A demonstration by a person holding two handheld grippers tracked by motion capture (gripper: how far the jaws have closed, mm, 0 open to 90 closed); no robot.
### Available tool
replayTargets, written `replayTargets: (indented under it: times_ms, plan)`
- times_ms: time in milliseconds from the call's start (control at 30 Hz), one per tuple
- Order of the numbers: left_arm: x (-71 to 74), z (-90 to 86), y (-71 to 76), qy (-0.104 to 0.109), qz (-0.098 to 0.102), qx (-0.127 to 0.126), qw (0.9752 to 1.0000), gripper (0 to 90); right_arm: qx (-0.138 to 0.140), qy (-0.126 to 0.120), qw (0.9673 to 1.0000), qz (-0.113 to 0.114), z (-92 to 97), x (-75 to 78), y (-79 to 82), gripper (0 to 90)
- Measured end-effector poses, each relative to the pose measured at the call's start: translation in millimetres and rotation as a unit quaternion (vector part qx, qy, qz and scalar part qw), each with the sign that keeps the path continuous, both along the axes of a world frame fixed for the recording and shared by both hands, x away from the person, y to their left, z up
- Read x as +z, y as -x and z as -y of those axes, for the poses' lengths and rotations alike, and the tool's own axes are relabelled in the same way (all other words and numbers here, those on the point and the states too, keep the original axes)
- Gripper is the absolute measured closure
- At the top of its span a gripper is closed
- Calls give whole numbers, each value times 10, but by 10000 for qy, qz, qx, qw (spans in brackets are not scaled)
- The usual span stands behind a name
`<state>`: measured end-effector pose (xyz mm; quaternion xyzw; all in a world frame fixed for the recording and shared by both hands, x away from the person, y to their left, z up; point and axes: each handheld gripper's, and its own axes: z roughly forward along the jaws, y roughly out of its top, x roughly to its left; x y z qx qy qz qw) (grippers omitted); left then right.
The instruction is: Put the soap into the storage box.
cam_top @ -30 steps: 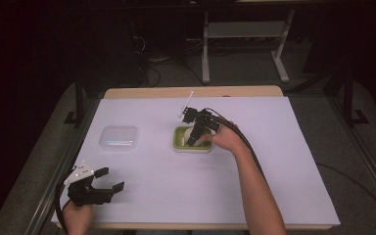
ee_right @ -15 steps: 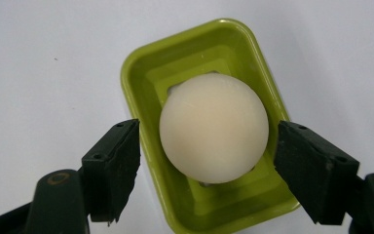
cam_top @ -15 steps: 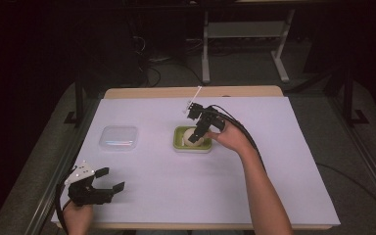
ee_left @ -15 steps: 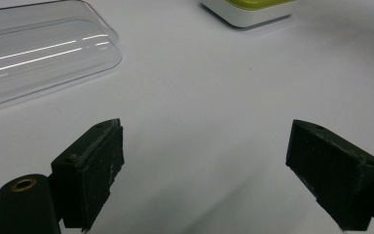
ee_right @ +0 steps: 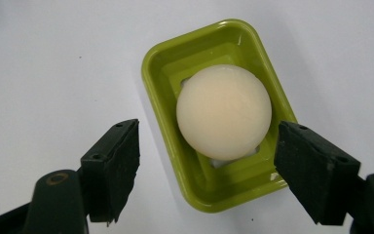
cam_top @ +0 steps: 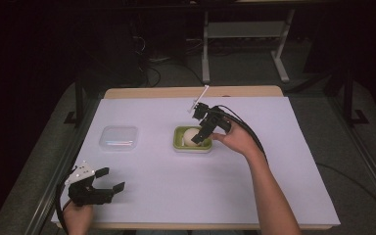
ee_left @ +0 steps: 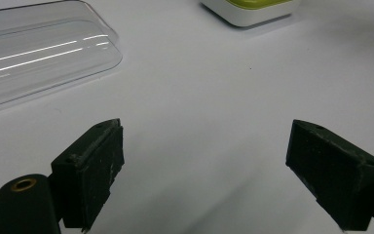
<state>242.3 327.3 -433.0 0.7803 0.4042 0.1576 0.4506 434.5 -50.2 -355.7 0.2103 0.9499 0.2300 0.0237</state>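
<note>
Right under the right gripper [ee_right: 207,170] sits a cream-coloured ball [ee_right: 224,118], resting in a green tray [ee_right: 168,66] mid-table. Jaws are spread wide, one out past the tray's side and one at its far rim, gripping nothing. Left gripper [cam_top: 106,180] is gaping too, near the table's [cam_top: 298,147] front-left corner, just idle.

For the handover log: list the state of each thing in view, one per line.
Round cream soap bar: lying in the tray, ungripped.
Green rectangular plastic soap tray: uncovered, flat on the table.
Clear plastic lid: off, lying left of the tray.
Right gripper: open, above the tray.
Left gripper: open, holding nothing.
</note>
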Motion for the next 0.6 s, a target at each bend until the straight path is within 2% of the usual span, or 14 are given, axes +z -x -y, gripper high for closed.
replayTargets:
  times_ms: [100, 267, 600]
  plan:
    - [-1, 7, 2, 34, 0, 15, 10000, 130, 1, -87, 10000, -12, 44, 32, 34, 240]
    - [5, -3, 6, -32, -11, 31, 10000, 130, -47, -150, 9999, -5, 105, 21, 62, 240]
    - [-5, 9, 7, -27, 28, 30, 10000, 130, -164, -249, 9996, -22, 280, -91, 185, 239]
